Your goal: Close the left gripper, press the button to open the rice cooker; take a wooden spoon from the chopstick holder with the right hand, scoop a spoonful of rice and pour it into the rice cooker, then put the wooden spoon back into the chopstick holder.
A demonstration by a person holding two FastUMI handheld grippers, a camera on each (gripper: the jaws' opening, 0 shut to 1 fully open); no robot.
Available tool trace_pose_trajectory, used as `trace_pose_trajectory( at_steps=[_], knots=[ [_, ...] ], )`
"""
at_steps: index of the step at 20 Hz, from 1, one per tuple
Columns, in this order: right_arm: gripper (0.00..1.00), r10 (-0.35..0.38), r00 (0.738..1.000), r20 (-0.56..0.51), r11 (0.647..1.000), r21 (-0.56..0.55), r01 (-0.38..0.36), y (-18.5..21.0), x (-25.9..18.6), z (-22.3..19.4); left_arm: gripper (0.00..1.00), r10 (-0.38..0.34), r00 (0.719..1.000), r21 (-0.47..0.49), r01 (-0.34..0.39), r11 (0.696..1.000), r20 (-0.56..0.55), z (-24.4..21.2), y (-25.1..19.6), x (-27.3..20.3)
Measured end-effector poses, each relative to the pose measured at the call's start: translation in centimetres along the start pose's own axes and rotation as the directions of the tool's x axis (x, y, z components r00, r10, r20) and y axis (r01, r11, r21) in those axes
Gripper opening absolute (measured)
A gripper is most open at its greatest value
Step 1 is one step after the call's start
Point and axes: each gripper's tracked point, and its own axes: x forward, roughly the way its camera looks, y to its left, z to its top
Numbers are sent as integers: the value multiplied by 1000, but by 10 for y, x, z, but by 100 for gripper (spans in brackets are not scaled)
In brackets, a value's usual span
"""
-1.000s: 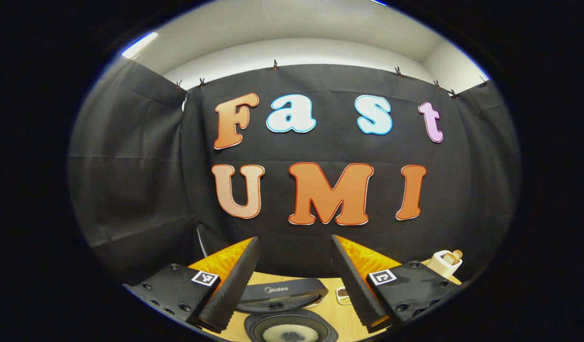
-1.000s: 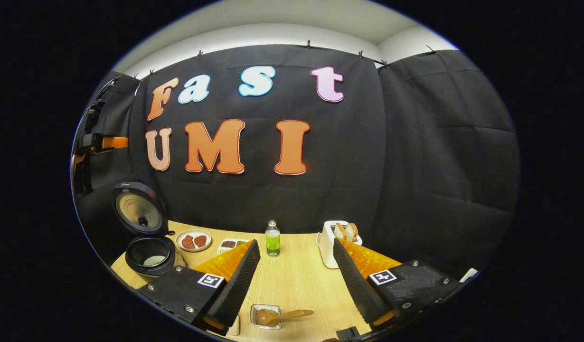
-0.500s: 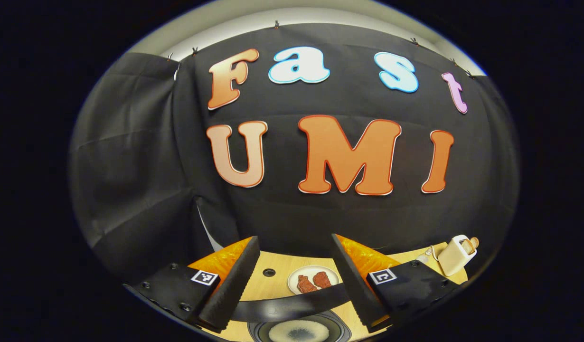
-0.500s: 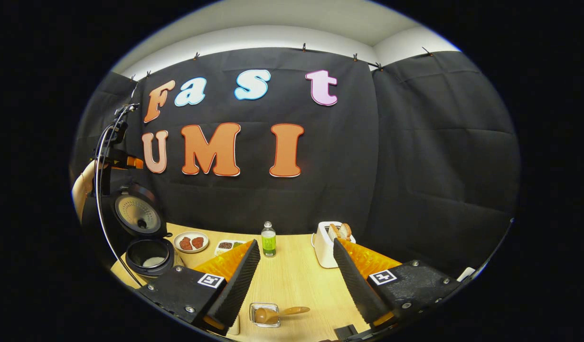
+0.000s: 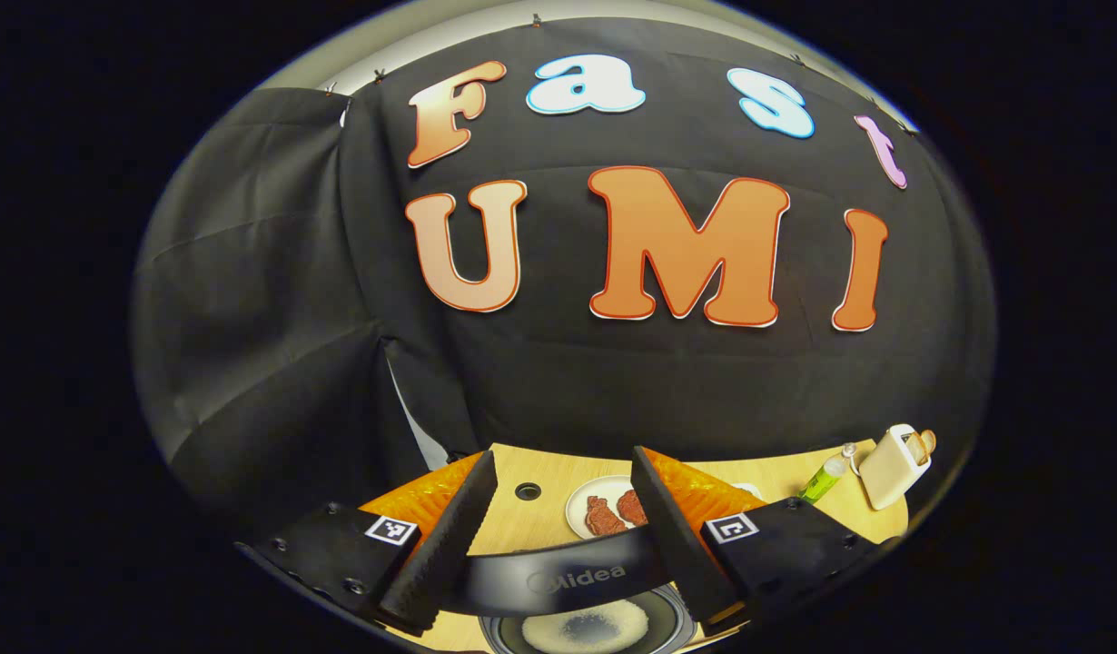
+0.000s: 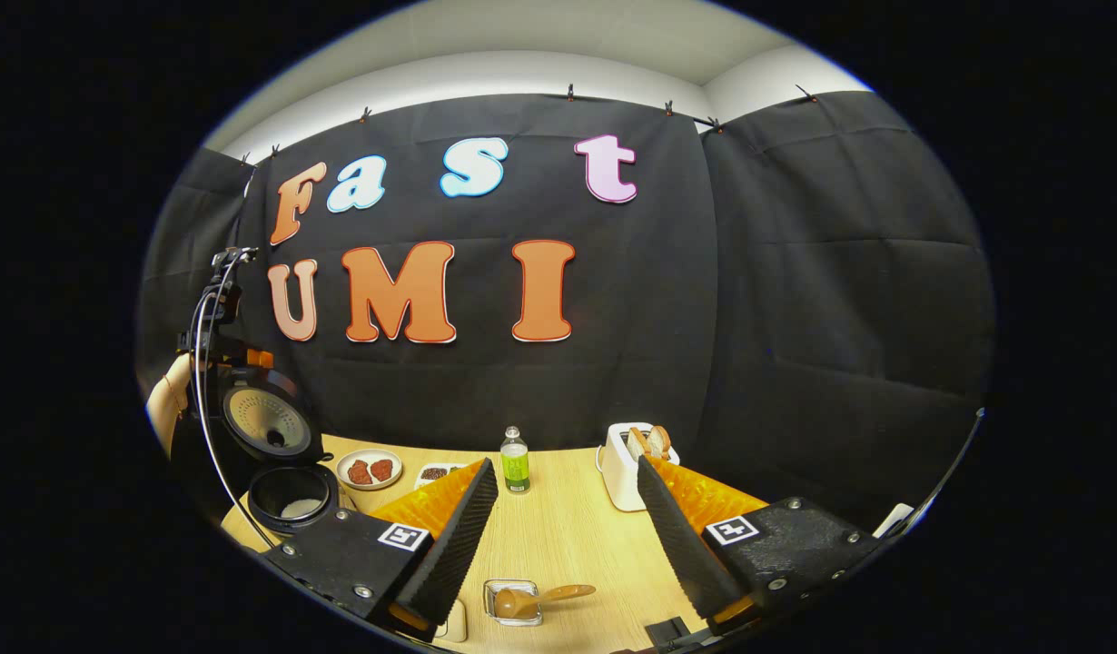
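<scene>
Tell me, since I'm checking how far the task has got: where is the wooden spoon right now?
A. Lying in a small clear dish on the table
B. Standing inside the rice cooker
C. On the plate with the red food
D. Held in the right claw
A: in the right gripper view the wooden spoon lies in the small clear dish, below the open right claw.

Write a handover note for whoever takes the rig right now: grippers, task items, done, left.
Left hand-held gripper: open, above the rice cooker, holding nothing.
Right hand-held gripper: open, empty, above the table.
Rice cooker lid is up; white rice shows in the pot.
Wooden spoon lies with its bowl in a small clear holder on the table, just ahead of the right hand-held gripper.
Done, by the look of it: cooker opened, rice in, spoon back in its holder.
Left: apparently nothing.
</scene>
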Motion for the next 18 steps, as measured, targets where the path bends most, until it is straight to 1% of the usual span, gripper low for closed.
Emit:
trace_pose_trajectory(
  at_steps=[2, 3, 4, 8, 11, 12, 13, 16, 17, 18],
  knots=[
    [95, -3, 1000, 25, 1000, 1, 3, -3, -2, 12, 100, -17, 1000, -50, 17, 999, -11, -13, -4, -12],
    [95, -3, 999, 40, 1000, 5, 3, -4, -4, 18, 98, -20, 1000, -62, 19, 998, -13, -17, -5, -19],
    [95, -3, 999, 53, 1000, 10, 3, -6, -5, 24, 100, -27, 1000, -60, 26, 998, -11, -21, -6, -24],
    [95, 13, 998, 68, 999, 32, -15, -9, -8, 27, 100, -64, 997, -70, 61, 996, -42, -56, -20, -56],
    [95, 27, 997, 67, 999, 25, -29, -8, -8, 23, 100, -86, 992, -77, 80, 994, -88, -99, -33, -82],
    [95, 35, 997, 65, 999, 27, -36, -8, -8, 23, 100, -83, 991, -67, 76, 995, -109, -117, -35, -90],
    [95, 43, 997, 64, 999, 31, -45, -5, -8, 22, 98, -74, 990, -56, 67, 996, -120, -131, -36, -96],
    [95, 68, 996, 51, 997, 40, -70, -1, -11, 15, 100, -60, 989, -84, 49, 995, -136, -165, -39, -108],
    [95, 73, 996, 46, 997, 33, -75, 0, -12, 13, 100, -55, 991, -68, 47, 997, -121, -170, -39, -110],
    [95, 74, 996, 39, 997, 24, -75, -1, -12, 9, 98, -54, 992, -48, 49, 998, -111, -179, -39, -110]
  ],
)
